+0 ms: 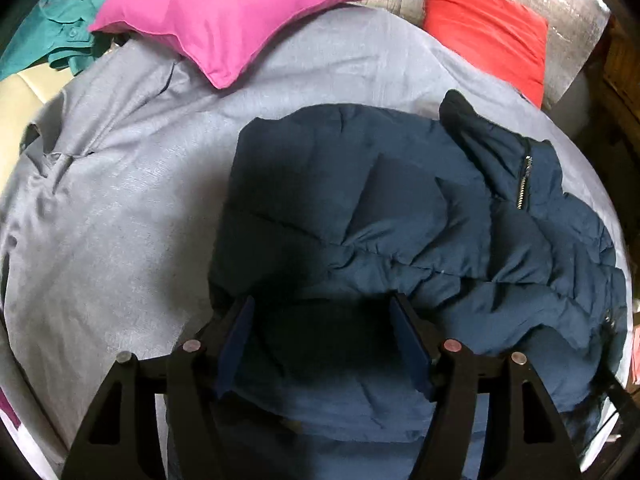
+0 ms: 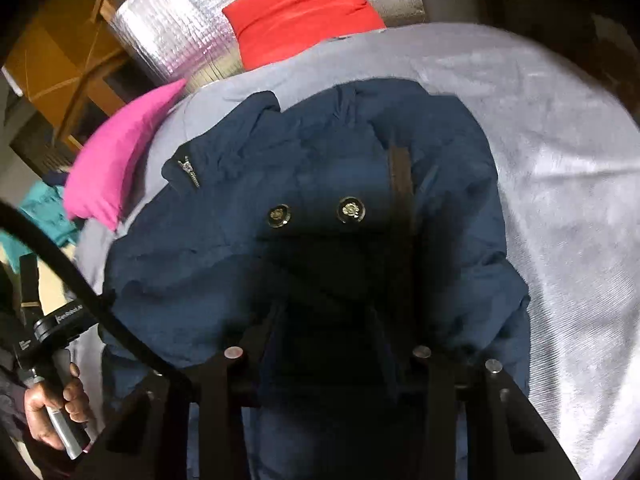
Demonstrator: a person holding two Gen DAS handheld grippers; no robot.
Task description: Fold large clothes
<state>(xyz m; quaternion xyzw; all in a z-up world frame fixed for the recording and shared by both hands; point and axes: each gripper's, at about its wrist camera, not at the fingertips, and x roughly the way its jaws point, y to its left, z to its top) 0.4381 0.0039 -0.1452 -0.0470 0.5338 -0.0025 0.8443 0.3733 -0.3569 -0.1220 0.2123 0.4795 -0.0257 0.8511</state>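
Grey sheet [image 1: 120, 208] w/ navy jacket [image 1: 380, 208], pink pillow [image 1: 232, 16] behind.

The jacket [image 1: 400, 216] is dark navy blue, quilted in puffy panels, with a silver zip [image 1: 524, 184] at its collar and two dark round buttons [image 2: 352, 210] with a pale embossed centre. It lies on a pale grey sheet [image 1: 120, 208] with a faint woven sheen. One pillow [image 1: 232, 16] is bright pink, the other pillow [image 1: 488, 32] red-orange. Behind them a roll [image 2: 176, 40] of silver foil shows a fine grid pattern. A teal garment [image 1: 52, 28] sits at the far corner. The left gripper [image 1: 324, 312] is black with dark blue pads [image 1: 236, 344]; the right gripper [image 2: 326, 320] is black
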